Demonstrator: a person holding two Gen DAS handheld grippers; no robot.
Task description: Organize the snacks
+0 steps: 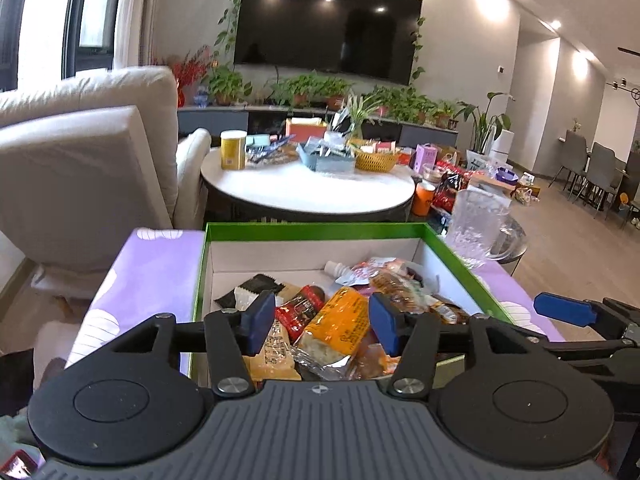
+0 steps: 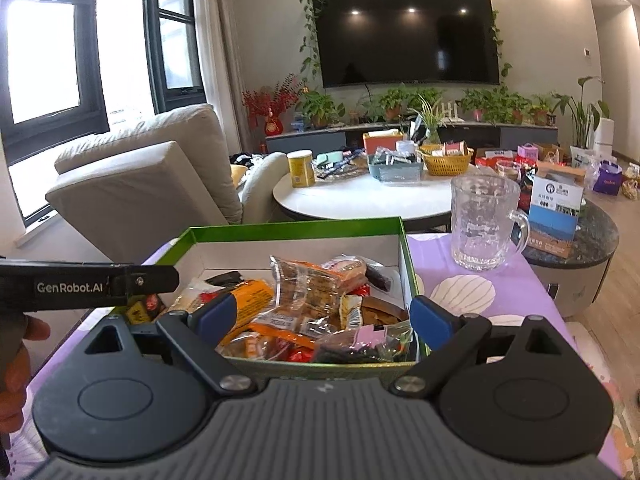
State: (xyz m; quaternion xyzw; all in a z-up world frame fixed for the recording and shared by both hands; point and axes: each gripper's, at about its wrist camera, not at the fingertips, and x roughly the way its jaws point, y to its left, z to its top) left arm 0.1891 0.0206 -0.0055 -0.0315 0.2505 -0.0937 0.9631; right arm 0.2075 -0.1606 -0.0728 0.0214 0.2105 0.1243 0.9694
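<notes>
Judging by the heap of snack packets already lying inside the green box on the purple cloth, most sorting looked done. Both the left gripper and right gripper hovered over it, spread apart and empty.

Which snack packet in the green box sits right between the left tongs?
The orange packet, lying tilted between the open left tongs. The red packet sits left of it, and the white spouted pouch lies farther back in the green box.
</notes>
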